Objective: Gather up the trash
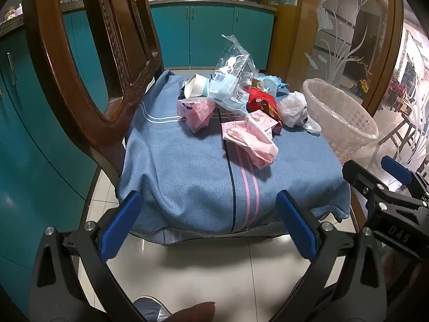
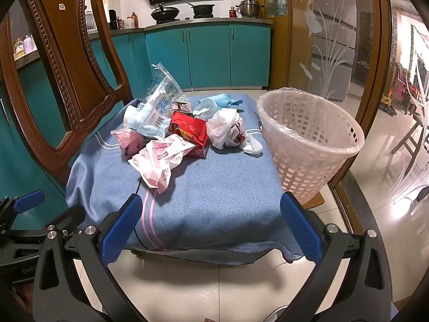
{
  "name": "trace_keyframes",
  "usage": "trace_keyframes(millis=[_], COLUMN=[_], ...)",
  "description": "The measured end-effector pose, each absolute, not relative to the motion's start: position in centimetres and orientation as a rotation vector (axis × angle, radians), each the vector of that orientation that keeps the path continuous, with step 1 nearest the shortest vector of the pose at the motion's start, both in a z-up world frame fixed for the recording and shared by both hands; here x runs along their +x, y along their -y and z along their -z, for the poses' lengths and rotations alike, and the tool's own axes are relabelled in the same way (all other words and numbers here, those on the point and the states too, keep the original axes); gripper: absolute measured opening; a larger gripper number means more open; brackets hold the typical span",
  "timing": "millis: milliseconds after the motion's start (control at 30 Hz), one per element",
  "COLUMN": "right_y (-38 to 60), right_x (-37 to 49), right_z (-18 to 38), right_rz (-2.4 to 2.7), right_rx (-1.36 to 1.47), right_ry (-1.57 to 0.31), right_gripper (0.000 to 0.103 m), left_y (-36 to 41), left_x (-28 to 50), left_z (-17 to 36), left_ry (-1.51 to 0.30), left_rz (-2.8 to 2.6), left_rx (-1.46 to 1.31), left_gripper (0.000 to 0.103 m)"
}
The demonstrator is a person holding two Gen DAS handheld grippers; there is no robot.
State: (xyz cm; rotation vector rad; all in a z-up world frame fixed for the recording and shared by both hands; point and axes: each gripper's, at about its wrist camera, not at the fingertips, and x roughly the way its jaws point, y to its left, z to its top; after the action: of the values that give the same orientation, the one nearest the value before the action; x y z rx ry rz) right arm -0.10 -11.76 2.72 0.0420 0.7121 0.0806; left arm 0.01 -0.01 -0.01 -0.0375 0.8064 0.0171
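Both claws hang spread and empty at the near edge of the cloth-covered table [image 2: 214,187]: the left claw [image 1: 209,222], the right claw [image 2: 210,225]. Ahead of them lies the trash: a pink wrapper [image 2: 158,161] nearest, then a red box [image 2: 190,128] and a white bag [image 2: 225,126]. Right of the right claw, beside the table, stands the lined white basket [image 2: 308,139].

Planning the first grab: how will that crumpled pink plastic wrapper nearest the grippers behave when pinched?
The crumpled pink plastic wrapper looks like thin film, so it will probably flop and crush flat rather than hold shape. It seems very light, so it may shift on the blue cloth if nudged. Its glossy surface could slip between the pads.
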Motion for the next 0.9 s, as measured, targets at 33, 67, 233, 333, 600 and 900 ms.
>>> trace_keyframes(millis=[33, 67, 233, 333, 600, 900], right_y=[11.75, 11.75, 11.81, 11.82, 11.82, 11.84], right_x=[-0.09, -0.09, -0.15, -0.14, -0.11, -0.16], right_z=[-2.72, -2.7, -2.75, -2.74, -2.67, -2.74], right_rz=[-0.081, -0.081, -0.081, -0.081, -0.082, -0.081], right_rx=[0.041, 0.04, 0.041, 0.042, 0.04, 0.042], right_ry=[-0.713, -0.713, -0.712, -0.714, -0.714, -0.711], right_gripper=[0.101, 0.101, 0.101, 0.1, 0.1, 0.101], left_y=[0.01, 0.01, -0.06, -0.04, -0.04, -0.05], left_x=[0.0, 0.01, -0.03, 0.0, -0.04, 0.07], left_z=[0.01, 0.02, 0.0, 0.01, 0.18, 0.52], left_ry=[-0.804, -0.806, -0.806, -0.807, -0.808, -0.81], left_rz=[-0.016, -0.016, -0.016, -0.017, -0.019, -0.022], left_rx=[-0.039, -0.038, -0.04, -0.041, -0.041, -0.041], left_gripper=[0.1, 0.1, 0.1, 0.1, 0.1, 0.1])
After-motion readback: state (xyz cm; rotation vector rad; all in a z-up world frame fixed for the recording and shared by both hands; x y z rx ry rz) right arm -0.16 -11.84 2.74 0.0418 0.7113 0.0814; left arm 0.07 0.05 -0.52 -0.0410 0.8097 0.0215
